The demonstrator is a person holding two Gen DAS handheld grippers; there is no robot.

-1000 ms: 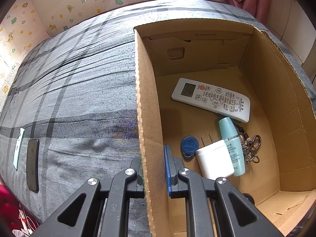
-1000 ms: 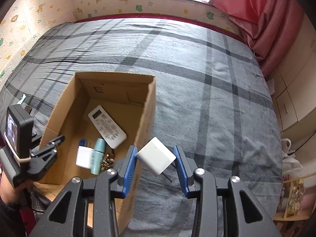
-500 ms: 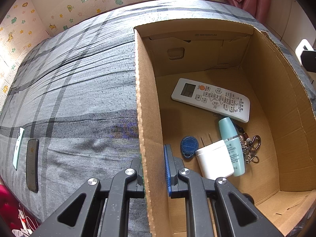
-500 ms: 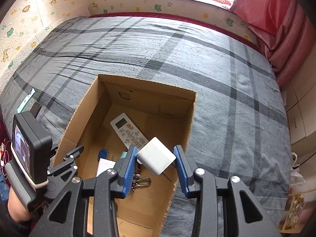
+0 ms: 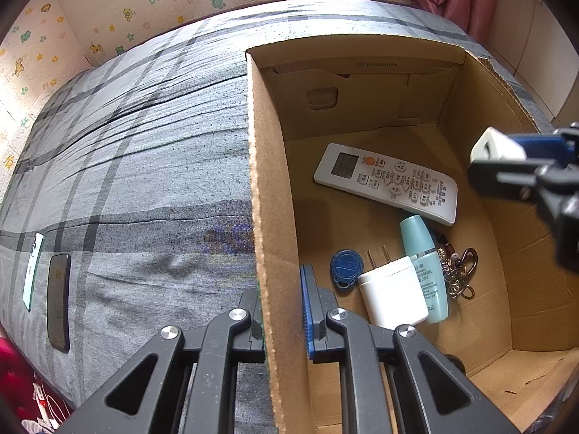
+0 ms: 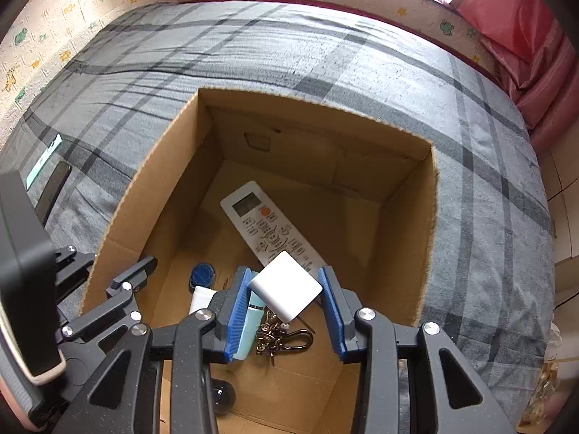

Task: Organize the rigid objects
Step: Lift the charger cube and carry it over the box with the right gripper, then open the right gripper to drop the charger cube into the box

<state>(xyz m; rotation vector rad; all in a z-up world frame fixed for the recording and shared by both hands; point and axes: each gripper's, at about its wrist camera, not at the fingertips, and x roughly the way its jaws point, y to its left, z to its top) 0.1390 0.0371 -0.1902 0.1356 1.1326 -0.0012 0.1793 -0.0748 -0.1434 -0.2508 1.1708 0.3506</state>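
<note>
An open cardboard box (image 5: 275, 188) (image 6: 173, 159) sits on a grey plaid bed. My left gripper (image 5: 280, 307) is shut on the box's left wall. My right gripper (image 6: 286, 300) is shut on a white square charger block (image 6: 286, 285) (image 5: 495, 146) and hangs over the box's inside. On the box floor lie a white remote (image 5: 387, 181) (image 6: 271, 231), a teal bottle (image 5: 423, 264), a white plug adapter (image 5: 392, 291), a blue key fob (image 5: 345, 267) (image 6: 202, 275) and a key ring with a clasp (image 5: 457, 271) (image 6: 282, 336).
Two phones lie on the bedspread left of the box, one mint-cased (image 5: 33, 264) and one dark (image 5: 58, 300). Pink curtains (image 6: 517, 36) hang at the right. A small dark ball (image 6: 220, 396) rests in the box's near corner.
My right gripper has carried the white charger block from beside the box's right wall to above its inside, and lower. It now shows at the right in the left wrist view. The left gripper stayed put.
</note>
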